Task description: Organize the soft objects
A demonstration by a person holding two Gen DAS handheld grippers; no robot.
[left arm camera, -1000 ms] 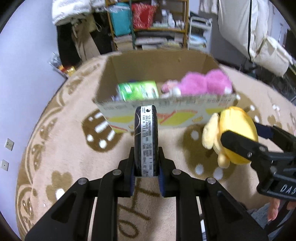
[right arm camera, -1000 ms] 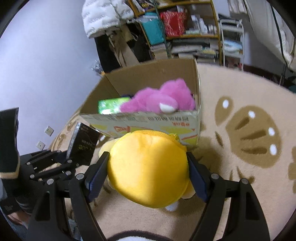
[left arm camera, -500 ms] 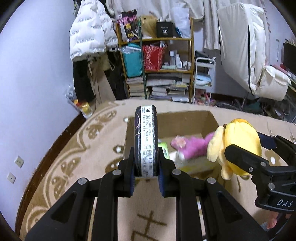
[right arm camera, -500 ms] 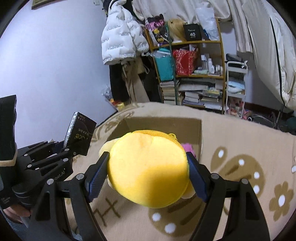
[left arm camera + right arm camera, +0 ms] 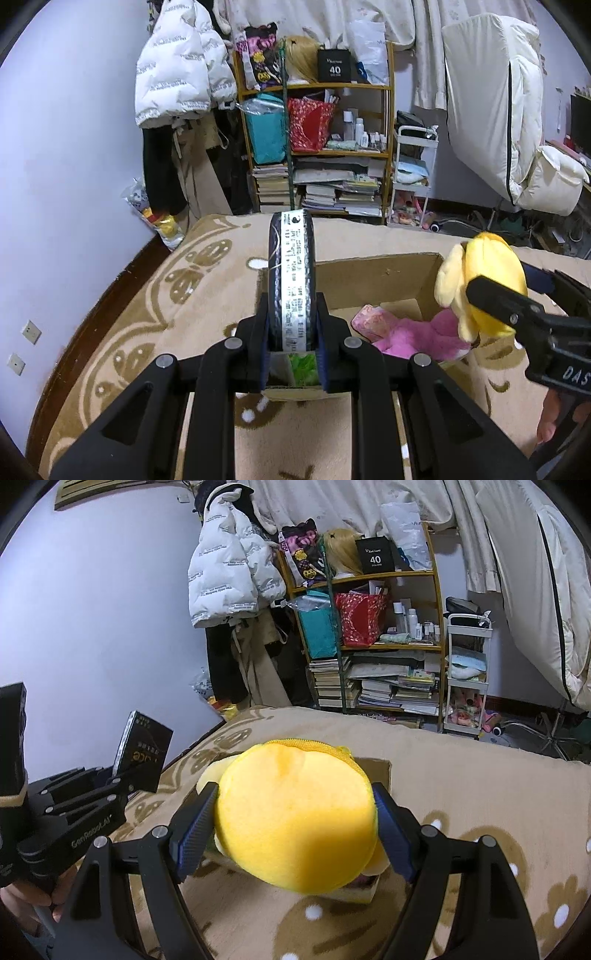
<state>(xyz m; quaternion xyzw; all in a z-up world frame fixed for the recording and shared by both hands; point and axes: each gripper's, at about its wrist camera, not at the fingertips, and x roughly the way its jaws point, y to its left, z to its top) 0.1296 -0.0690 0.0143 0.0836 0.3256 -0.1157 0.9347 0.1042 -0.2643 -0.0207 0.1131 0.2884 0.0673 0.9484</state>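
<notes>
My left gripper is shut on a flat black packet with a white label strip, held edge-on above the near wall of an open cardboard box. Inside the box lie a pink plush toy and a green packet. My right gripper is shut on a yellow plush toy, held over the box. The yellow toy also shows in the left wrist view, and the black packet shows in the right wrist view.
The box sits on a tan patterned rug. A shelf of books and bags and a white cart stand at the back wall. A white jacket hangs at the left.
Both grippers have risen and tilted up with their objects; the box now lies lower in both views and the room behind shows. Both grips are unchanged.
</notes>
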